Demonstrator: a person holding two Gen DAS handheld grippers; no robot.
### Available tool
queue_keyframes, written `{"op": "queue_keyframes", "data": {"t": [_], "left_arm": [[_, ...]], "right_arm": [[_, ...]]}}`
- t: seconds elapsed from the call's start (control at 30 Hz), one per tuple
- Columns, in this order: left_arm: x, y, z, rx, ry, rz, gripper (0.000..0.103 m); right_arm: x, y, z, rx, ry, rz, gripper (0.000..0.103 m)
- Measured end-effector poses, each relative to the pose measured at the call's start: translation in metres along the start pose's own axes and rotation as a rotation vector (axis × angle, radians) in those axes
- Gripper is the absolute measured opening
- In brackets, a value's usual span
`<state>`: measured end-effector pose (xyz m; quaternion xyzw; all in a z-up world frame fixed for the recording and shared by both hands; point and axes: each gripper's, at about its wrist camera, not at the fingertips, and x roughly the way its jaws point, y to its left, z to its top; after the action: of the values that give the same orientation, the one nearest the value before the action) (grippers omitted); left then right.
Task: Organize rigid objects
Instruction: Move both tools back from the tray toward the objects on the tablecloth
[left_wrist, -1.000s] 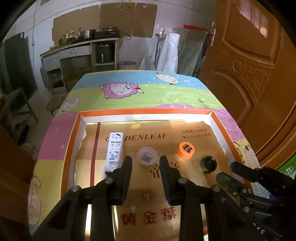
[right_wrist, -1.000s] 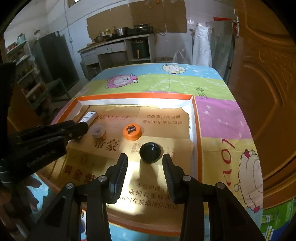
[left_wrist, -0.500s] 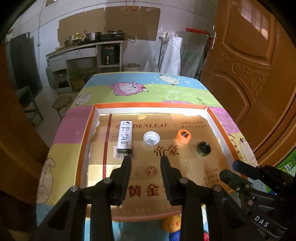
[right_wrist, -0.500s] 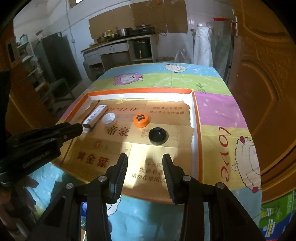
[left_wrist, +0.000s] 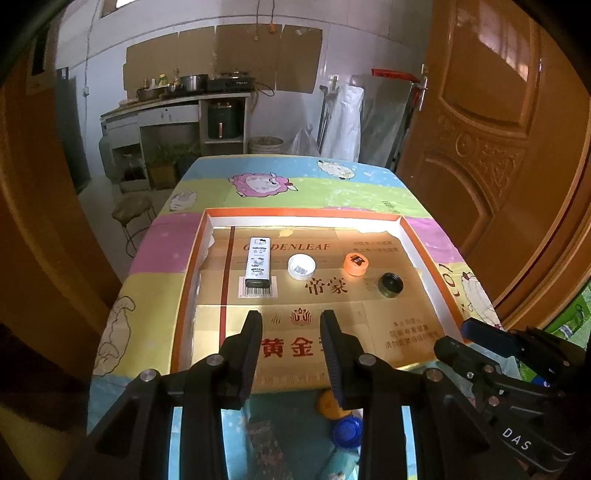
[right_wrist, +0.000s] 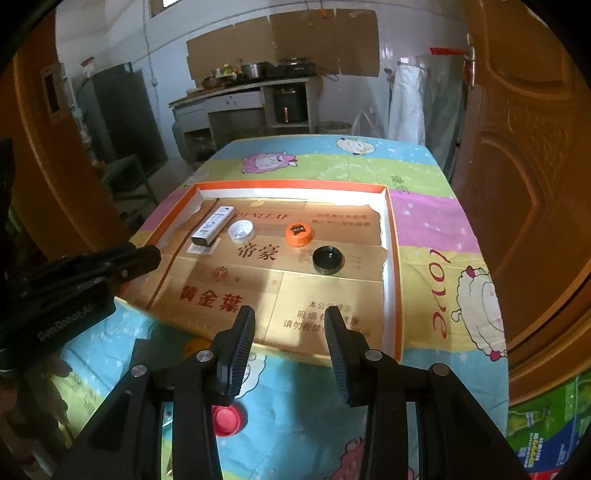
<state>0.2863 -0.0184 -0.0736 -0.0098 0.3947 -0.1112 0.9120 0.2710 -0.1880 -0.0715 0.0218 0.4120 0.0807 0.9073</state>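
A shallow orange-rimmed cardboard tray (left_wrist: 410, 232) (right_wrist: 393, 258) lies on the table. In it stand a row: a white Hello Kitty box (left_wrist: 258, 262) (right_wrist: 213, 225), a white cap (left_wrist: 301, 266) (right_wrist: 241, 230), an orange cap (left_wrist: 356, 264) (right_wrist: 299, 235) and a black cap (left_wrist: 390, 285) (right_wrist: 328, 260). My left gripper (left_wrist: 291, 321) is open and empty above the tray's near part. My right gripper (right_wrist: 290, 317) is open and empty over the tray's near edge. On the table near me lie a yellow cap (left_wrist: 327, 404), a blue cap (left_wrist: 347, 432) and a red cap (right_wrist: 227, 419).
The table wears a bright sheep-print cloth (left_wrist: 280, 184). A wooden door (left_wrist: 480, 147) stands close on the right. A stool (left_wrist: 133, 210) stands left of the table. A kitchen counter (left_wrist: 177, 107) is at the far wall.
Both grippers have pulled back toward me and risen, away from the row of objects. The table's near edge and loose caps have come into view. Both stay open.
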Motion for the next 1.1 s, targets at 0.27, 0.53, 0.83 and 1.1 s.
{"op": "queue_keyframes", "data": {"t": [0.27,0.53,0.83,1.1], "left_arm": [[-0.021,0.008,-0.012,-0.012,-0.017,-0.002,0.032],[-0.04,0.021,-0.03,-0.037,-0.033,0.003,0.033],[-0.053,0.035,-0.056,-0.056,-0.041,0.005,0.033],[-0.056,0.048,-0.084,-0.081,-0.023,0.001,0.032]], "right_arm": [[-0.017,0.013,-0.011,-0.025,-0.005,-0.004,0.04],[-0.033,0.026,-0.024,-0.045,-0.006,-0.015,0.04],[-0.039,0.039,-0.051,-0.049,0.02,-0.002,0.04],[-0.025,0.068,-0.087,-0.057,0.089,0.052,0.04]]}}
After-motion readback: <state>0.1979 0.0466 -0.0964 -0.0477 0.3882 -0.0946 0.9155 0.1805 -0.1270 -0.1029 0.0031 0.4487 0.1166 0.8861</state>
